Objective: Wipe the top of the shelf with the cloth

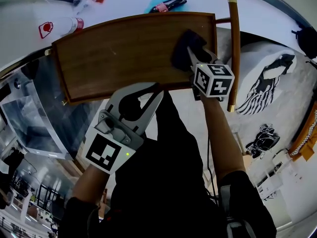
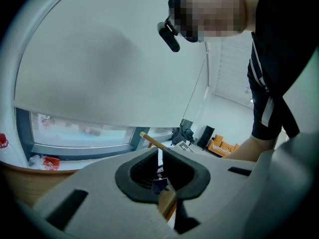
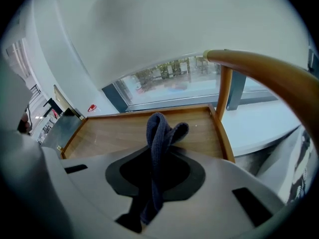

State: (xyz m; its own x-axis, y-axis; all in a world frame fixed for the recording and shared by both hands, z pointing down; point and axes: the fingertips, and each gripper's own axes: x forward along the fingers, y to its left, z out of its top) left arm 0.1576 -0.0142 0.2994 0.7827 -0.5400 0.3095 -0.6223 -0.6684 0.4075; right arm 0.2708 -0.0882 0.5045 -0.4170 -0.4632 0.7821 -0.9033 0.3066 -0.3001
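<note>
You have no writing you can read here. The cube point(image 1: 213, 79) on your right gripper point(image 1: 191, 51) and the cube point(image 1: 105, 152) on your left gripper point(image 1: 154, 90) bear only black-and-white square patterns. The red label on the dark bottle point(image 1: 168, 5) beyond the right gripper and the red mark on the white bottle point(image 1: 62, 26) are too small to read.

Bright window daylight, strong fisheye bending and dark vignetted corners in every view.
</note>
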